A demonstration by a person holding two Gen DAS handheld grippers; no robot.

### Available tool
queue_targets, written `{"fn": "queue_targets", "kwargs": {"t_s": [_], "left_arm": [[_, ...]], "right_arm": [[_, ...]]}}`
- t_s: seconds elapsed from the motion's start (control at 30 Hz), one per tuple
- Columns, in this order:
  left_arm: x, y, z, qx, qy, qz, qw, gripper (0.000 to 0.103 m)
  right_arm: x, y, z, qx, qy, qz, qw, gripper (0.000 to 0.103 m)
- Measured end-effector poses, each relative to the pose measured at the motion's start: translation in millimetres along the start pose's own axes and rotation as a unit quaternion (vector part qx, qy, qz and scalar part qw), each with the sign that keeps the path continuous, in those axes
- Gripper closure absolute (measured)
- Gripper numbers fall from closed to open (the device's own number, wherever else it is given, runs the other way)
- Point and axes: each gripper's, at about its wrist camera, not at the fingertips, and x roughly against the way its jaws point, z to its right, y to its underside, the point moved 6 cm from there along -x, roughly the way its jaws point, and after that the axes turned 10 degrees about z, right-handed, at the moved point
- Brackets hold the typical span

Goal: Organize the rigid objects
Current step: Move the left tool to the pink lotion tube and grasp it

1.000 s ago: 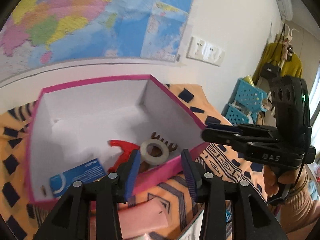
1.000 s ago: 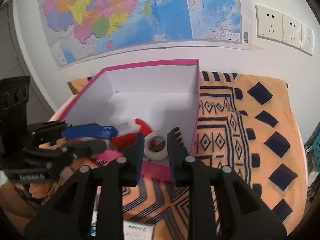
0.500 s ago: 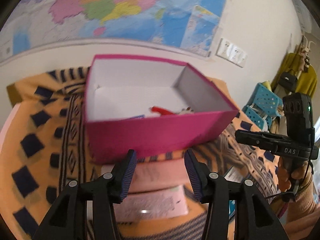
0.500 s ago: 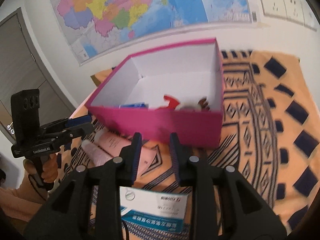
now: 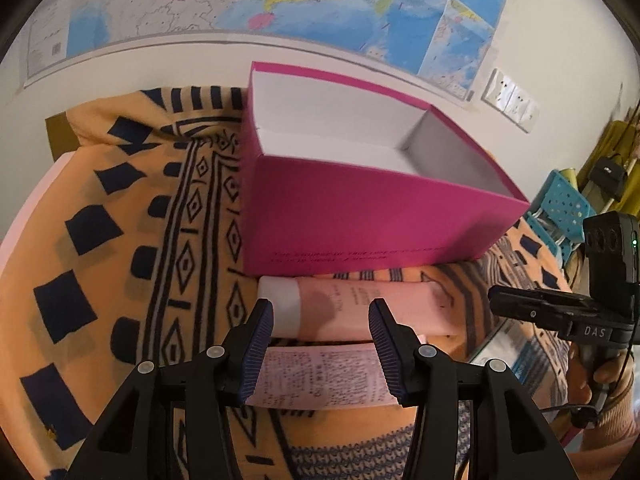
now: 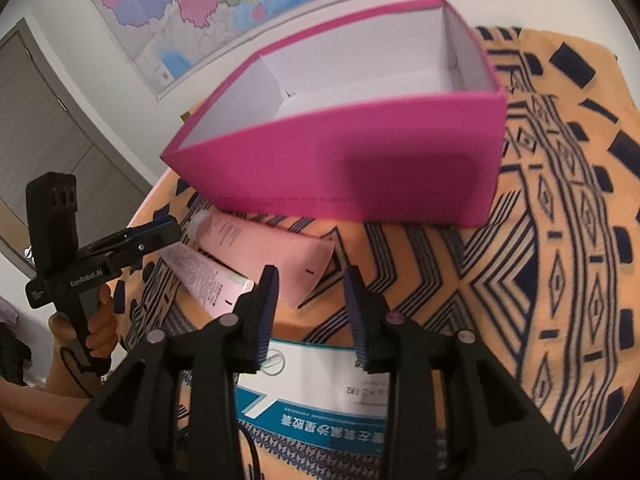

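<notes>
left gripper (image 5: pixel 321 319) above pink tube (image 5: pixel 360 307), right gripper (image 6: pixel 308 286) opening, empty

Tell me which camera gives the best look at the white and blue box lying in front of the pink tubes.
The right wrist view: the white and blue box fills its lower middle, its printed top readable. The left wrist view shows only a corner of it at the right, behind the other tool.

Even indoor light, slight blur, fisheye-warped edges.

"DAS" marks the right claw (image 5: pixel 532 312) body.
</notes>
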Motion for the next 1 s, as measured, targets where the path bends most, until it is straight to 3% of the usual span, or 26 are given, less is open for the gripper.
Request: {"fn": "queue_targets", "kwargs": {"t_s": [0.47, 1.0], "left_arm": [[-15.1, 5.9, -14.4, 0.01, -0.012, -0.025, 0.9996, 0.052], [-23.6, 6.0, -6.8, -0.005, -0.005, -0.037, 0.9993, 0.051]], "right_arm": [[-36.8, 10.3, -0.5, -0.02, 0.005, -0.032, 0.999, 0.061], [-52.5, 7.7, -8.7, -0.017, 0.006, -0.029, 0.999, 0.06]]}}
